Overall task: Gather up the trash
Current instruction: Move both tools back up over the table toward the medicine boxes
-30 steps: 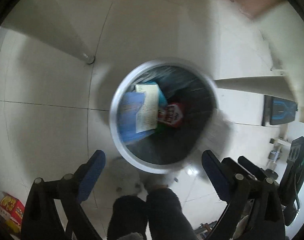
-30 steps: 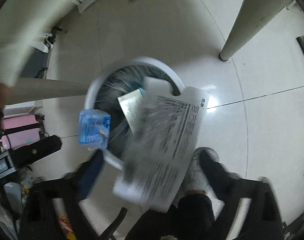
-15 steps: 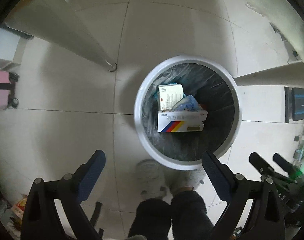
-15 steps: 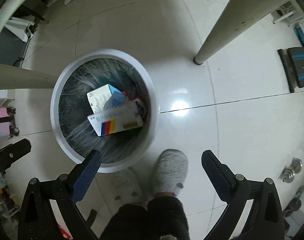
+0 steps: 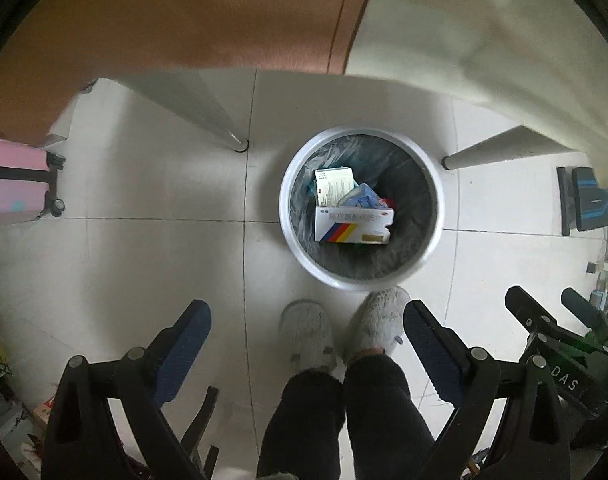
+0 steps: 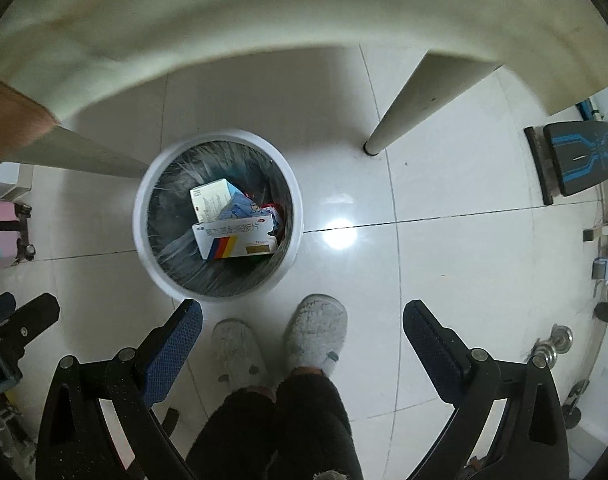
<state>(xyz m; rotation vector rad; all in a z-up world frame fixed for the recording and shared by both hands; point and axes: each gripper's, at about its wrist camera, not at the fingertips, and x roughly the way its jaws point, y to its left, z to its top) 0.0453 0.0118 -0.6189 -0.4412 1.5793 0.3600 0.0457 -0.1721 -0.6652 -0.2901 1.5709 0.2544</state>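
Observation:
A round white trash bin (image 5: 295, 248) with a grey liner stands on the tiled floor, also in the right wrist view (image 6: 143, 256). Inside lie a white box with red, blue and yellow stripes (image 5: 354, 226) (image 6: 235, 240), a second white box (image 5: 334, 186) (image 6: 209, 198) and a blue packet (image 5: 362, 196) (image 6: 237, 206). My left gripper (image 5: 306, 334) is open and empty, high above the floor, nearer than the bin. My right gripper (image 6: 301, 328) is open and empty, high up, to the bin's right.
The person's legs and grey slippers (image 5: 308, 332) stand just before the bin. Table legs (image 5: 233, 142) (image 6: 374, 146) flank it, and the table's edge (image 6: 263, 12) hangs over the far side. A pink suitcase (image 5: 11, 184) stands at left, a black and blue device (image 6: 576, 160) at right.
The paper box and blue packet dropped from the grippers into the bin. Both grippers then rose, so the bin looks smaller and the table edge has come into view.

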